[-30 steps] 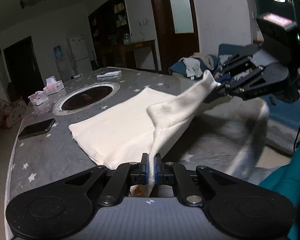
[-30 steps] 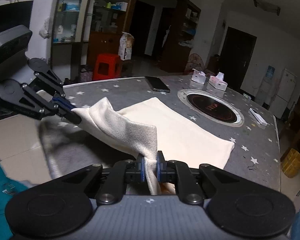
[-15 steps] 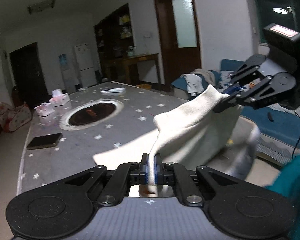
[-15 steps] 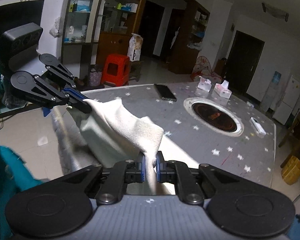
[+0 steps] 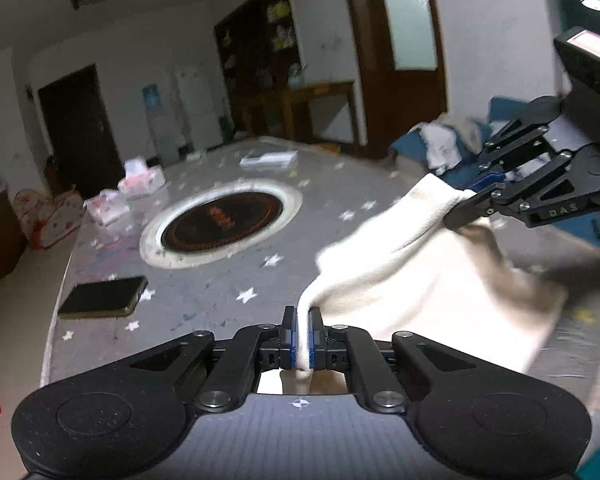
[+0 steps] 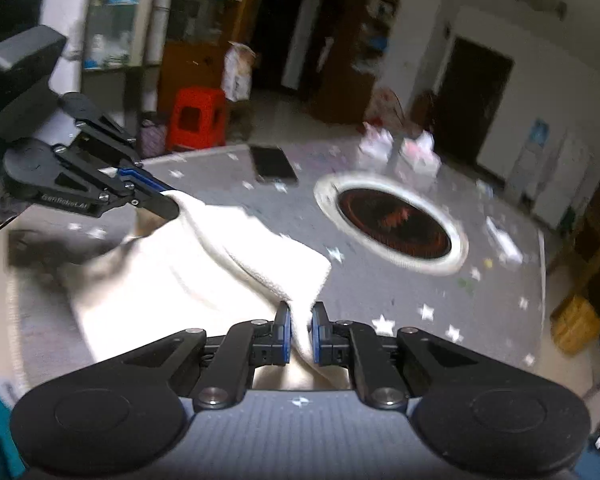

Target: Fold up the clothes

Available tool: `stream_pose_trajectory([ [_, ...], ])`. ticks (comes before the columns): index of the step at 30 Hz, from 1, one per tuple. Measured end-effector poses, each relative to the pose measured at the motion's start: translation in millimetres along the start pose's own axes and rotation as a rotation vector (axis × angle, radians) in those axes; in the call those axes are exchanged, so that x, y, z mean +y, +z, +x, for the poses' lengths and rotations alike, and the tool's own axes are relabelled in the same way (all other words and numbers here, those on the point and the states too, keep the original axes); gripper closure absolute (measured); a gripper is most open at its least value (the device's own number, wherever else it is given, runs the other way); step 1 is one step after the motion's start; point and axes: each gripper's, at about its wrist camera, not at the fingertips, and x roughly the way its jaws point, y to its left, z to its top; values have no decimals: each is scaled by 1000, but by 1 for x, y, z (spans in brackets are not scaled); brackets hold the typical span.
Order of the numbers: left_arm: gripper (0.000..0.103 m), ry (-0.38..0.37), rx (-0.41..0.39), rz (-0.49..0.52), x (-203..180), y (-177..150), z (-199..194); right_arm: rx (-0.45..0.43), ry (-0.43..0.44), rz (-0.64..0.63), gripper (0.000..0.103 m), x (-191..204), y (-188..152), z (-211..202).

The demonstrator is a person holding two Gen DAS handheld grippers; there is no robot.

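Black right claw [image 5: 466,204], "DAS" label

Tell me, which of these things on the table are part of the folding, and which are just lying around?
Part of the job:
- cream cloth
- left gripper, clamped on it
- right gripper, clamped on it

Just lying about:
- black phone
- tissue boxes
- round burner set in the table

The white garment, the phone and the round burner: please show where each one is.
white garment [image 5: 412,280], left wrist view, middle of cloth.
phone [image 5: 102,298], left wrist view, dark screen.
round burner [image 6: 392,226], right wrist view, dark centre.
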Motion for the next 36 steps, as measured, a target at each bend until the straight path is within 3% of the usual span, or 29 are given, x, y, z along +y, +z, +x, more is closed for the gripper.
stream_pose_trajectory([
  [5, 94, 38, 56, -28, 3, -11, 37, 46, -16, 115, 89, -13, -20, 48],
  [9, 91, 54, 80, -57, 8, -18, 51, 42, -54, 207, 83, -23, -34, 61],
  [13, 81, 90, 98, -76, 13, -22, 57, 11, -92, 300, 78, -36, -41, 52],
  [17, 79, 138, 108, -113, 23, -23, 58, -13, -122, 323, 78, -39, -42, 33],
  [21, 79, 169, 86, -171, 30, -17, 49, -27, -59, 315, 79, -30, -30, 30],
  [23, 82, 156, 65, -197, 29, -13, 40, -26, -13, 313, 79, -23, -24, 37],
  [27, 82, 53, 42, -212, 15, -6, 26, -5, 55, 290, 80, -6, -12, 62],
  [32, 82, -49, 81, -228, 0, 1, 37, 56, 64, 310, 81, 4, -5, 95],
  [36, 82, -65, 107, -256, -8, 5, 55, 84, 56, 317, 80, 5, -8, 106],
])
